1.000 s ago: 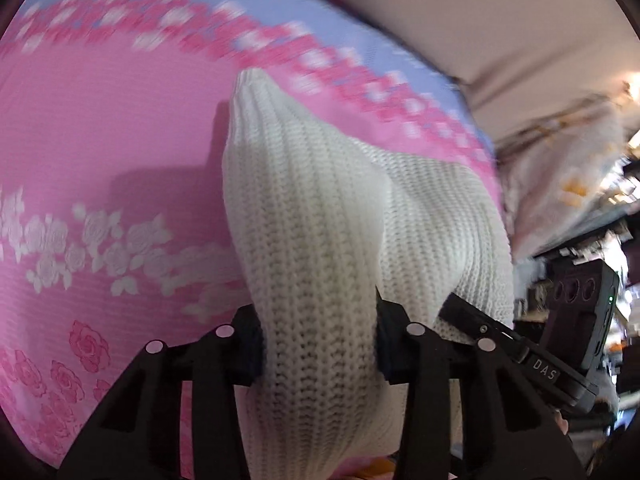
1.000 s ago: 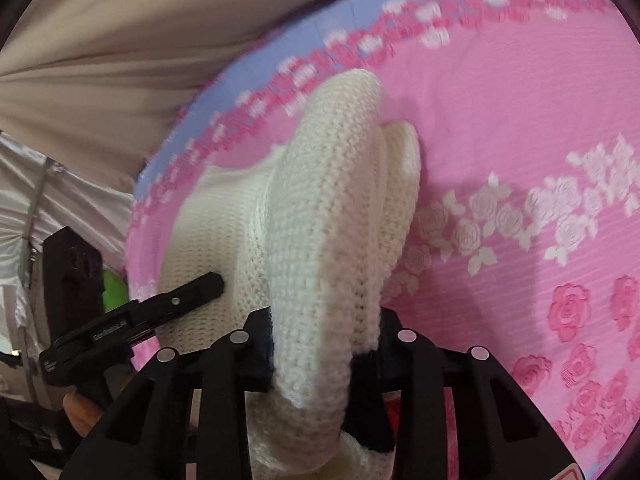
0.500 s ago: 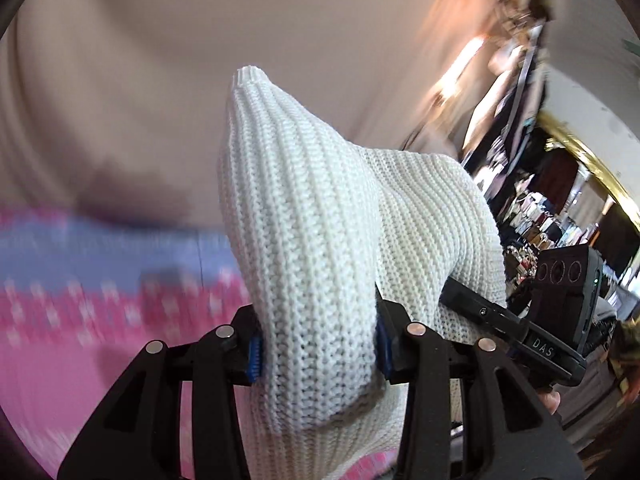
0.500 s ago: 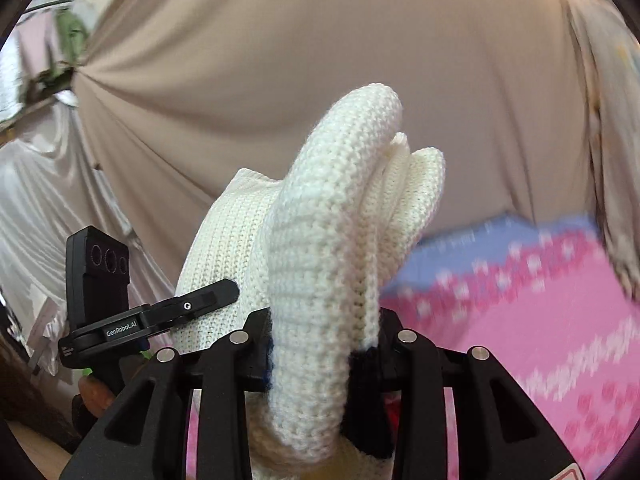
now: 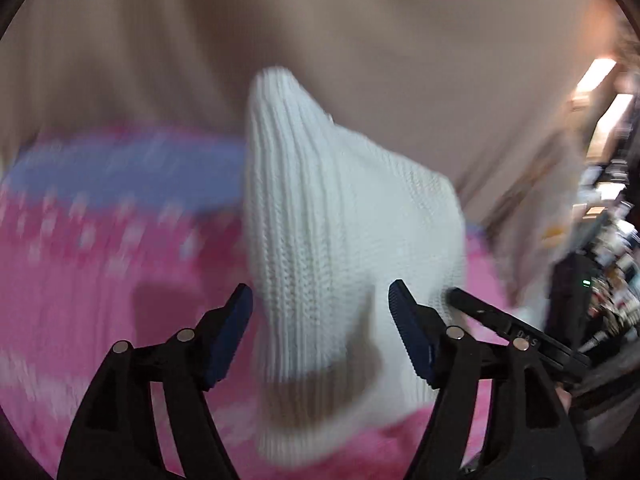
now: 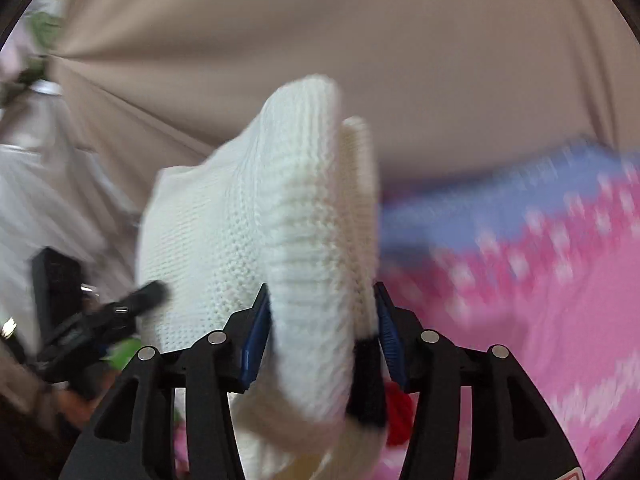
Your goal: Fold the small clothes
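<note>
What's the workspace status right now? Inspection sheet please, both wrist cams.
Surface: pink floral bedsheet with a blue band, motion-blurred.
Job's things: white knit garment, bunched, standing between the fingers of both grippers.
Clutter: red item low behind the knit, unidentifiable.
Grippers: left gripper open, pads clear of the knit; right gripper pads against the knit, apparently gripping.
Cables: nothing seen.
Surroundings: beige curtain behind; shelves at the left view's right edge, too blurred to itemise.
</note>
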Demonstrator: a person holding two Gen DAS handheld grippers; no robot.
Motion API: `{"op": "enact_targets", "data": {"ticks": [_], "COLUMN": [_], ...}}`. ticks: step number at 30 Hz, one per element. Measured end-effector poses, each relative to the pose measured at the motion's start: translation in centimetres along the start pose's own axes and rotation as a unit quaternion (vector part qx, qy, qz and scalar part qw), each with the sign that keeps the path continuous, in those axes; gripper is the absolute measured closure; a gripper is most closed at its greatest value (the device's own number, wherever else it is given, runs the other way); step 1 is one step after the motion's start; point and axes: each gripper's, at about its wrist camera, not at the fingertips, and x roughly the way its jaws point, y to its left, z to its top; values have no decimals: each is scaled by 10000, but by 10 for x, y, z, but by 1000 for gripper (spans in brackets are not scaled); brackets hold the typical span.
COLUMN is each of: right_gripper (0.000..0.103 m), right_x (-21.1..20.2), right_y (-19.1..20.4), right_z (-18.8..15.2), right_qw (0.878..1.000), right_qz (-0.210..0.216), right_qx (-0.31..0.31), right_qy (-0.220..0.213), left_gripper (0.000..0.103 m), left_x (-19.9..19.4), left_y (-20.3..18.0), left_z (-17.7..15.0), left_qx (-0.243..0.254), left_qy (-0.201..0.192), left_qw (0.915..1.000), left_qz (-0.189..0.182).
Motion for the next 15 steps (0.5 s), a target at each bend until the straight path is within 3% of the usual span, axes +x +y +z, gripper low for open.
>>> {"op": "enact_targets", "data": {"ticks": [1, 2, 3, 5, 8, 9, 11, 12, 13, 15], "right_gripper": [81, 86, 88, 88, 88, 87, 69, 55, 54, 53], "right_x": [24, 33, 34, 27, 27, 32, 52, 57, 69, 76], "right_y": [-15, -22, -25, -12, 13, 17, 10, 2, -6, -19], "right_z": [-22, -36, -53, -66, -68, -66, -60, -60, -57, -51], "right_qw": [9983, 9963, 9942, 9953, 9961, 9958, 9944, 9936, 9921, 9916], "right_qz": [-238, -198, -57, -33, -240, -317, -512, -623, -736, -518], "right_qx": [290, 503, 736, 528, -105, -200, -245, -228, -139, 172], "right_qy": [448, 667, 779, 808, 846, 832, 888, 915, 1010, 1170], "left_gripper": [40, 45, 45, 44, 36, 32, 29, 28, 26, 20], "left_x": [28, 44, 53, 46, 46, 51, 66, 73, 74, 80], "left_y": [26, 43, 58, 67, 52, 48, 43, 46, 49, 60], "left_z": [-21, -38, -55, -66, -71, -70, -76, -78, -79, -84], "left_qx": [-331, -608, -905, -995, -515, -380, -219, -249, -390, -809], "left_qy": [411, 746, 1005, 960, 842, 868, 1027, 1067, 1061, 958], "left_qw": [9984, 9947, 9903, 9903, 9947, 9948, 9933, 9927, 9925, 9913], "left_qz": [187, 369, 326, 155, 294, 364, 483, 494, 468, 390]}}
